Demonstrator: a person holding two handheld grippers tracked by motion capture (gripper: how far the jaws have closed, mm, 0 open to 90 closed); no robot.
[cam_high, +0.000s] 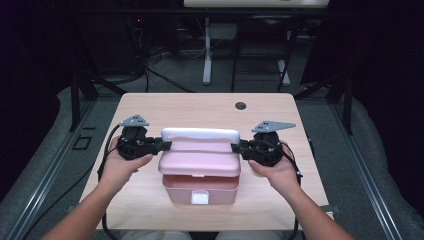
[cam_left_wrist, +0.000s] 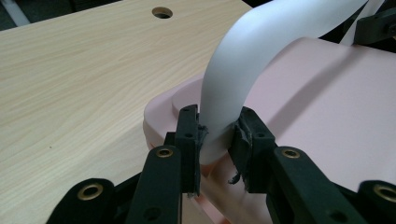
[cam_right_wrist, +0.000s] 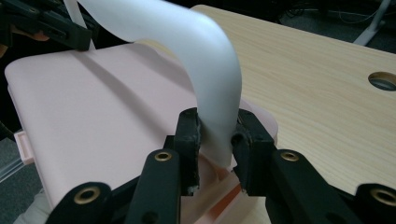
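A smooth, rounded pink plastic box (cam_high: 200, 172) is seen at the middle of the pale wood-grain table (cam_high: 150, 107). Its curved matte white handle (cam_high: 200, 134) is clamped at either end by the left gripper (cam_left_wrist: 218, 135) and right gripper (cam_right_wrist: 217, 135). The box's contents cannot be told.

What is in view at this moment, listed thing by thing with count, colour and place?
storage box: one, pink, near middle of the table, with a white latch on its front.
lid: one, pink, on top of the box, seemingly raised at the front.
carry handle: one, white, arching over the lid, each end between a gripper's jaws.
table: one, light wood grain, with a round hole near its far edge.
desk legs: white, on the floor beyond the table.
left gripper: one, black, jaws closed on the handle's left end.
right gripper: one, black, jaws closed on the handle's right end.
hands: two, each holding a gripper.
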